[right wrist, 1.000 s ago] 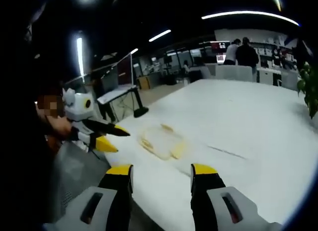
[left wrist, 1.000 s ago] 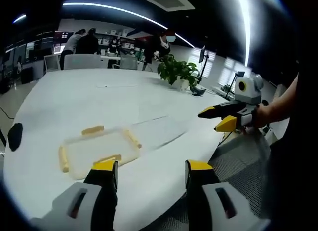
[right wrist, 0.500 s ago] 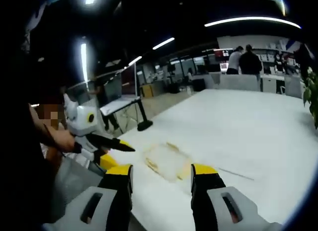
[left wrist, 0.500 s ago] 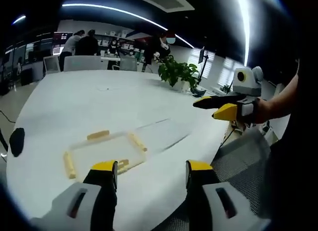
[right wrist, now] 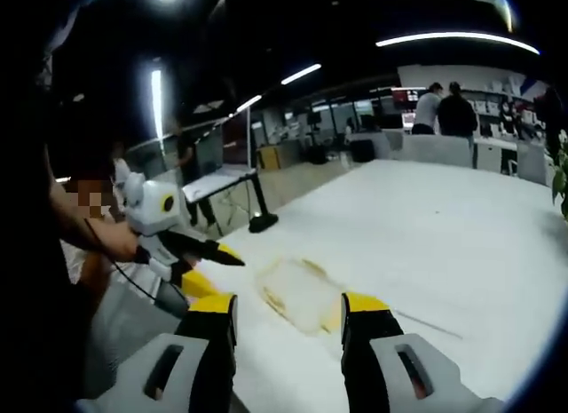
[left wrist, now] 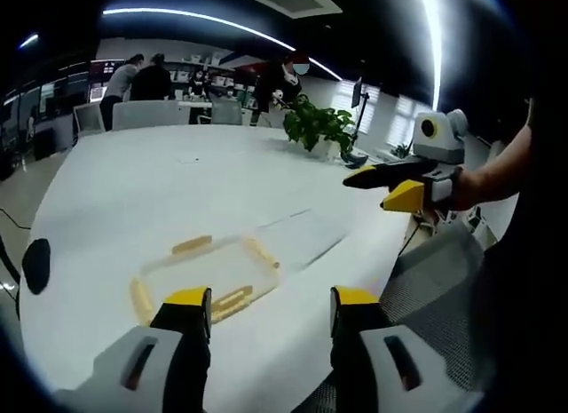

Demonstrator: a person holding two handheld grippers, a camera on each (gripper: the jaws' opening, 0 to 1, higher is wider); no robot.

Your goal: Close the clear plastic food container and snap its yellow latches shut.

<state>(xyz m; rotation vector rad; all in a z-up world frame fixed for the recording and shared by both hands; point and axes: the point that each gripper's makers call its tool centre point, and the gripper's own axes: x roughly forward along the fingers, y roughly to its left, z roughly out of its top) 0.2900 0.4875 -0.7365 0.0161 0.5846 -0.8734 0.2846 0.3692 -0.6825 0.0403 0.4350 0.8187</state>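
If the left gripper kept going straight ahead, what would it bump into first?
Probably the clear container with its yellow latches, lying on the white table just ahead of the left gripper; depth is hard to judge.

Dim room under ceiling strip lights (left wrist: 204,18), white table (left wrist: 160,191) bright, edges curved, right gripper view softly blurred.

Both grippers have drifted in closer to the clear container (left wrist: 206,269) over the last second, jaws wide as before.
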